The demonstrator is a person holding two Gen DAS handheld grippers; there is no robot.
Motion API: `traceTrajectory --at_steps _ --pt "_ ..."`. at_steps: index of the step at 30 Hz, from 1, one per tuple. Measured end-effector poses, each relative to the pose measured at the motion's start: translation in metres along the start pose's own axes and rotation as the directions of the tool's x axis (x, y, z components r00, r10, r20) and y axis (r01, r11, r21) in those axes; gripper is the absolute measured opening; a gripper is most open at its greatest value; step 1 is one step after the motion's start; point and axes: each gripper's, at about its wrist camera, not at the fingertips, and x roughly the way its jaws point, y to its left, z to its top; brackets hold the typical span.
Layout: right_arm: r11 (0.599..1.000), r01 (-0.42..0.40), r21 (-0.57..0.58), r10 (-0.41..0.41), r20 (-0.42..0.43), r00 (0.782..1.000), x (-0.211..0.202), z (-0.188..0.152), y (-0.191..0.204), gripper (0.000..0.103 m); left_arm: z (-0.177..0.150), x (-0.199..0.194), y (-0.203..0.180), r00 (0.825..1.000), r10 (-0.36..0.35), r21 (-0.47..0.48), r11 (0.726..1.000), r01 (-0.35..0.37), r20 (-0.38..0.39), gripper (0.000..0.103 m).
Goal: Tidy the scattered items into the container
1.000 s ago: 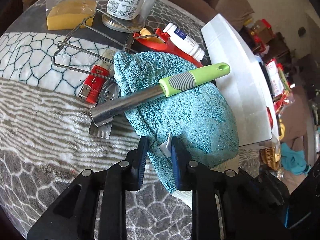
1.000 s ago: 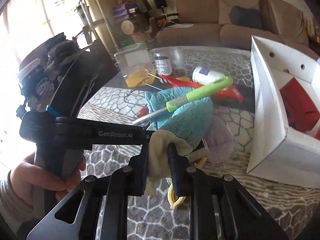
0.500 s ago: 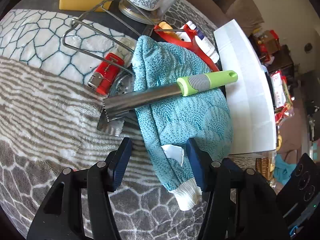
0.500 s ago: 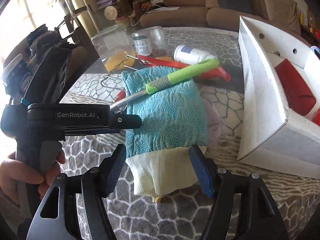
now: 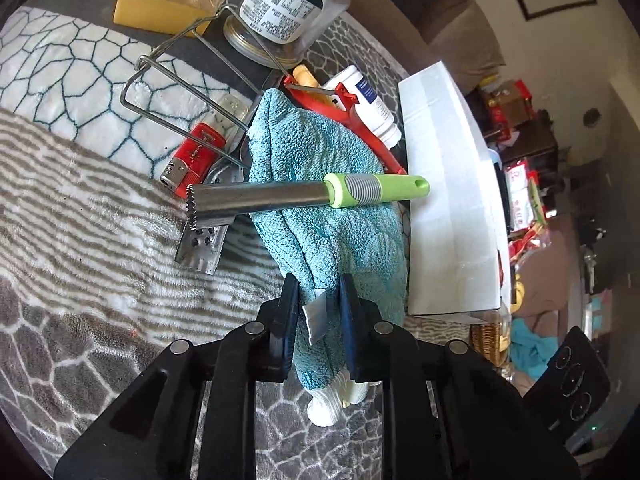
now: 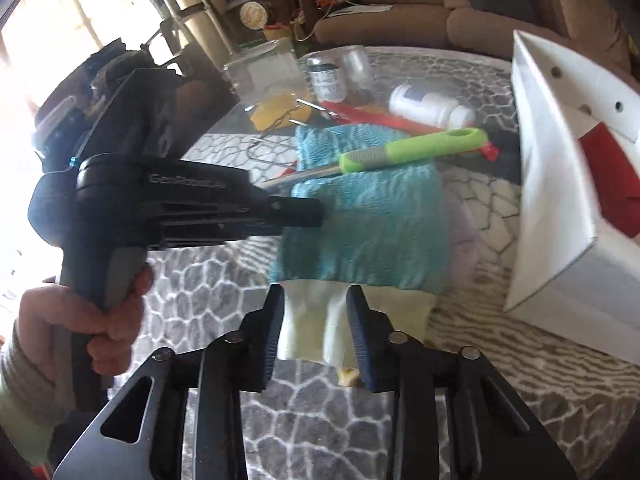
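Pinching the teal glove (image 5: 328, 216) near its cuff, left gripper (image 5: 318, 300) closed on the cloth with a white tag caught between the pads. Closing around the cream cuff (image 6: 316, 324) from the other side, right gripper (image 6: 316, 320), jaws partly apart, cuff between them; blurred, so cannot tell whether the pads press yet. Held by a hand (image 6: 76, 328) at the left of the right view, the left gripper's black body.

Looks nubbly and terry-like, teal on the palm and fingers, ribbed cream at the wrist, stretched flat on the grey-and-white patterned blanket on the desk. Lying across the glove ahead of the left gripper, a metal corer (image 5: 308, 194) with a lime-green handle and a toothed steel end hanging off the glove's left edge. Just left of the glove, a red lighter (image 5: 194, 158) under a bent wire frame (image 5: 176, 92). Beyond the glove, a red tool, a white bottle (image 5: 372, 104), a labelled jar (image 5: 280, 0) and a tub with a yellow sponge (image 5: 168, 0).

Right of both grippers, near the glove, a white box (image 6: 560, 216), open on top, with something red inside.
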Motion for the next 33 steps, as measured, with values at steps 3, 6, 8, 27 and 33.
traceTrajectory --at_steps 3,6,8,27,33 --pt "0.998 0.033 0.046 -0.034 0.024 0.999 0.001 0.001 -0.020 0.085 0.000 -0.003 -0.001 1.000 -0.021 0.002 1.000 0.021 -0.011 0.018" --pt "0.991 -0.033 0.127 0.034 -0.004 0.999 0.021 0.003 -0.040 0.085 -0.001 -0.001 -0.003 0.999 -0.027 0.002 1.000 0.027 -0.025 0.018" --pt "0.982 -0.069 0.177 0.074 -0.022 0.997 0.035 0.002 -0.047 0.078 -0.003 0.003 -0.001 0.999 -0.004 -0.002 1.000 0.004 -0.037 0.018" --pt "0.988 -0.156 0.013 0.154 0.103 0.983 -0.040 0.013 0.008 0.027 -0.016 -0.047 -0.044 0.996 -0.088 0.072 0.994 0.086 0.023 0.018" --pt "0.974 -0.227 0.021 0.221 0.172 0.960 -0.096 0.034 0.011 0.027 -0.014 -0.092 -0.082 0.994 -0.110 0.105 0.989 0.107 0.023 0.018"
